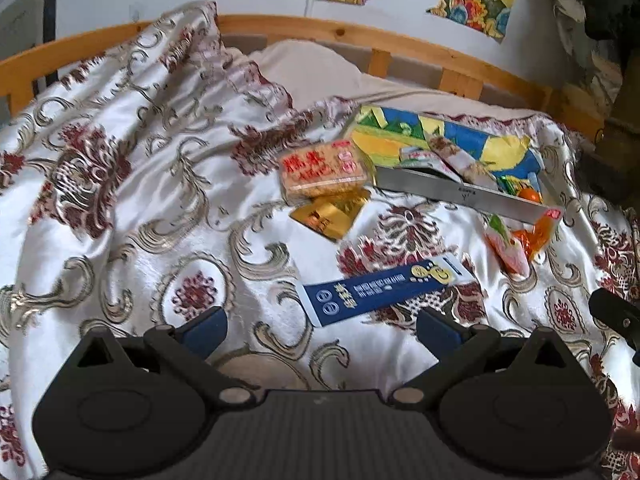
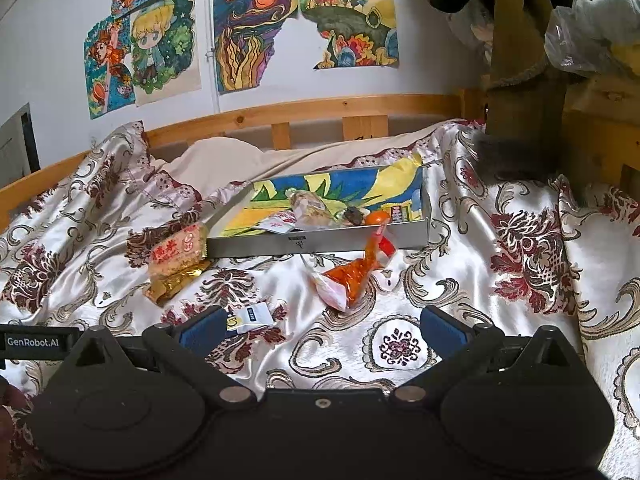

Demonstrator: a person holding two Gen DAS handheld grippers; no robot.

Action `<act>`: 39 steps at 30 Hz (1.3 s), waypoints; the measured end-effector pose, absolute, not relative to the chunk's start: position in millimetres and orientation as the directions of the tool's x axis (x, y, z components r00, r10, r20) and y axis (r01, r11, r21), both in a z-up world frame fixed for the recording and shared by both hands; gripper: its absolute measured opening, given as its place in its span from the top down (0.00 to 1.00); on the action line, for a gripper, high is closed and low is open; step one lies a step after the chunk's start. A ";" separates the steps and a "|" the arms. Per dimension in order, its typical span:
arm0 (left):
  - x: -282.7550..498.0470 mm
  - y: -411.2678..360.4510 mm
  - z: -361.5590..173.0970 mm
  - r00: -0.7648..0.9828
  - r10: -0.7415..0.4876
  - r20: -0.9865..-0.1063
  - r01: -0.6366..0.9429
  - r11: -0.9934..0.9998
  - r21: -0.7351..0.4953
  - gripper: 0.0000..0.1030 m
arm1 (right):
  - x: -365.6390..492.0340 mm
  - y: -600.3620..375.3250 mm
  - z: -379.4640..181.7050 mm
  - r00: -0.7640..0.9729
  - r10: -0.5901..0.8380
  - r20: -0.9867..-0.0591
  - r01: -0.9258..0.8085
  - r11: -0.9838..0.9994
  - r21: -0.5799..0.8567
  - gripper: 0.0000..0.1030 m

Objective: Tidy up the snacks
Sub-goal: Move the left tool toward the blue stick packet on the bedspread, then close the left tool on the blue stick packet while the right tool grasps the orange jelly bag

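A long navy snack packet (image 1: 380, 292) with yellow smiley faces and white unreadable print lies flat on the bed (image 1: 120, 200) just ahead of the left gripper (image 1: 322, 330), between its wide-spread, empty jaws. The right gripper (image 2: 322, 326) is likewise spread and empty; "GenRobot.AI" shows beside it.

The left claw (image 1: 322, 330) is black plastic with two blue pads (image 1: 204, 330), round silver screws and a ribbed middle. The right claw (image 2: 322, 330) looks the same. A black bar (image 2: 34, 342) beside it says "GenRobot.AI" in white.
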State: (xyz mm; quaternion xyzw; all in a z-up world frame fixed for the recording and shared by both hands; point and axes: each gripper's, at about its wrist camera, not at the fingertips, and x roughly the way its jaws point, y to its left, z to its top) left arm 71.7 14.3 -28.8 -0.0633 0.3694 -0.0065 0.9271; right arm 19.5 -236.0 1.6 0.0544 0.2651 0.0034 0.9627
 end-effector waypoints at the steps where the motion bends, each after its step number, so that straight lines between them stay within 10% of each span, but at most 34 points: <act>1: 73.6 13.0 -29.8 0.724 -0.058 -0.687 -0.033 0.992 -0.120 0.00 | 20.2 -236.1 1.2 0.858 0.033 -0.512 0.024 0.994 0.103 0.01; 39: 185.3 -39.3 -70.7 0.569 -0.360 -0.739 0.570 0.821 0.039 0.01 | 153.5 -253.0 -67.4 0.773 0.100 -0.627 -0.030 0.992 0.122 0.01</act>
